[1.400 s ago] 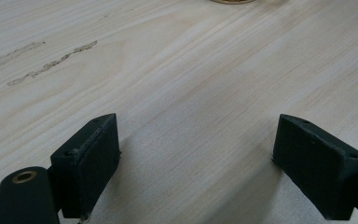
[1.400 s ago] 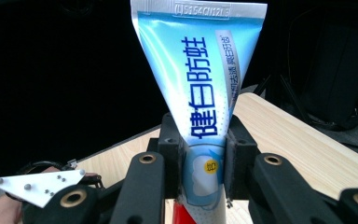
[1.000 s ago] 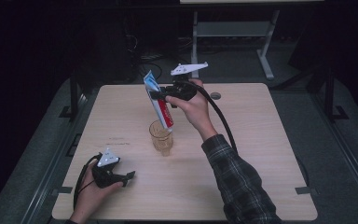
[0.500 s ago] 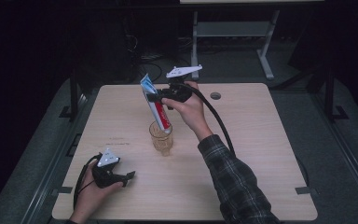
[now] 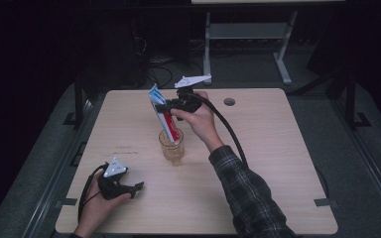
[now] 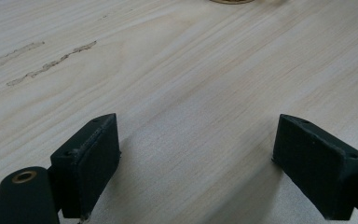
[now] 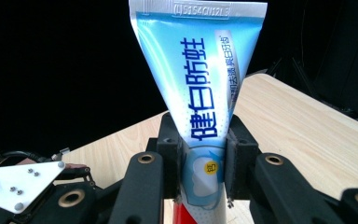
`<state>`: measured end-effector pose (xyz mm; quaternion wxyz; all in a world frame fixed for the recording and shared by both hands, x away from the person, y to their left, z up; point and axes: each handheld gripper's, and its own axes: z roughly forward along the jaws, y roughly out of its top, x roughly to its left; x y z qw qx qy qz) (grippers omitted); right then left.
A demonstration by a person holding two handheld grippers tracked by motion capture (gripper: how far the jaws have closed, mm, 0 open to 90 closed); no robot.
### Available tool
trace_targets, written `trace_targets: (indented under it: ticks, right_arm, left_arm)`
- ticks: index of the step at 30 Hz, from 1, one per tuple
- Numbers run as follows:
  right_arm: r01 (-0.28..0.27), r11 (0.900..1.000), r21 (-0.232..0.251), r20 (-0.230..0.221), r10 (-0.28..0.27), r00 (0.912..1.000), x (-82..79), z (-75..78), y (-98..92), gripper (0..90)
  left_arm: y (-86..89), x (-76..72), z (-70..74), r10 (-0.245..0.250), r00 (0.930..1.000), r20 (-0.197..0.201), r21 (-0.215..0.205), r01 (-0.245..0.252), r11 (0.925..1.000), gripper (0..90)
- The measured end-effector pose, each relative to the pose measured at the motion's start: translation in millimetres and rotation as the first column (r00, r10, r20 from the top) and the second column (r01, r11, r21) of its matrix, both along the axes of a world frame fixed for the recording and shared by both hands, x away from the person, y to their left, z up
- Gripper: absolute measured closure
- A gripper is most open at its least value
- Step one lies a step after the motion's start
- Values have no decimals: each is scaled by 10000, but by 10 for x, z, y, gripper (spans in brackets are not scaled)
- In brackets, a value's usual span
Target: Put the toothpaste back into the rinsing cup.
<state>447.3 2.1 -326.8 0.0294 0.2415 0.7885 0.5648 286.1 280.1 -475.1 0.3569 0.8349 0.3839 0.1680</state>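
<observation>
My right gripper [image 5: 164,105] is shut on a blue, white and red toothpaste tube [image 5: 165,117], held above the table's middle. The tube slants down, its red cap end at the rim of a clear glass cup [image 5: 171,147]. In the right gripper view the two pads clamp the toothpaste tube [image 7: 204,98] at its middle, crimped end pointing up. My left gripper [image 5: 138,187] rests on the wooden table [image 5: 278,148] near its front left corner. In the left gripper view its jaws stand wide apart over bare wood, with the gripper [image 6: 200,163] open and nothing between them.
A round cable hole [image 5: 229,101] lies in the tabletop behind the right hand. A grey desk frame [image 5: 248,34] stands beyond the far edge in the dark. The cup's base [image 6: 228,1] shows at the top of the left gripper view.
The right hand has sunk a little with the tube, bringing its lower end down onto the cup. The left hand has stayed where it was.
</observation>
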Motion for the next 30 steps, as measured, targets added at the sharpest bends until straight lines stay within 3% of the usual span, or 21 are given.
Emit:
trace_targets:
  ticks: [30]
  right_arm:
    - [-165,9974,-706,-274,146,9995,-32,-333,29,708]
  left_arm:
    - [2,0,1,-19,10000,-19,13,19,10000,136]
